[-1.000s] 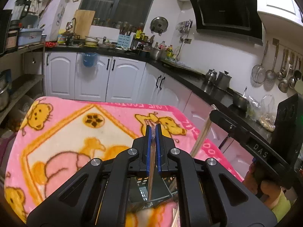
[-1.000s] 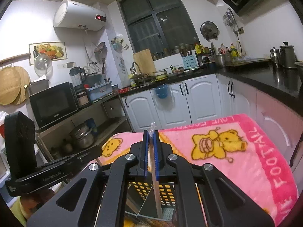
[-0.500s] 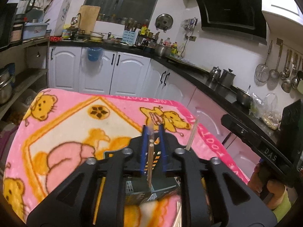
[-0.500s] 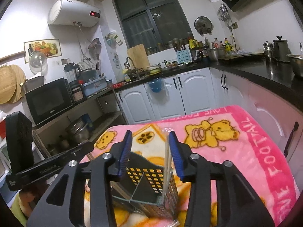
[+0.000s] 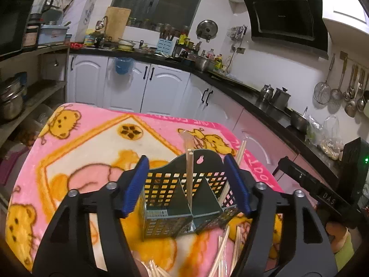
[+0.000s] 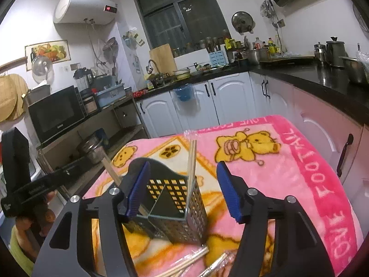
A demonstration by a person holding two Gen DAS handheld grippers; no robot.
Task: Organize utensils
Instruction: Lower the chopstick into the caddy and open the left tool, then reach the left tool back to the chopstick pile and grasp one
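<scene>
A dark green perforated utensil caddy (image 5: 184,198) with dividers stands on the pink bear blanket (image 5: 92,152). It also shows in the right wrist view (image 6: 170,210). A pair of wrapped chopsticks (image 5: 189,180) stands upright in its middle compartment; another pair (image 6: 191,175) leans in a compartment in the right wrist view. My left gripper (image 5: 189,184) is open and empty, above the caddy. My right gripper (image 6: 182,189) is open and empty, straddling the caddy. Loose wrapped chopsticks (image 5: 221,256) lie on the blanket in front of the caddy, also in the right wrist view (image 6: 191,263).
White kitchen cabinets (image 5: 129,85) and a black counter (image 5: 249,92) run behind and to the right of the table. A shelf with pots (image 6: 92,147) and a microwave (image 6: 55,115) stands to the left. The other gripper's handle (image 5: 322,196) is at the right.
Both grippers were shut on chopstick pairs held over the caddy. Both have opened and drawn back, and the chopsticks now stand in the caddy's compartments.
</scene>
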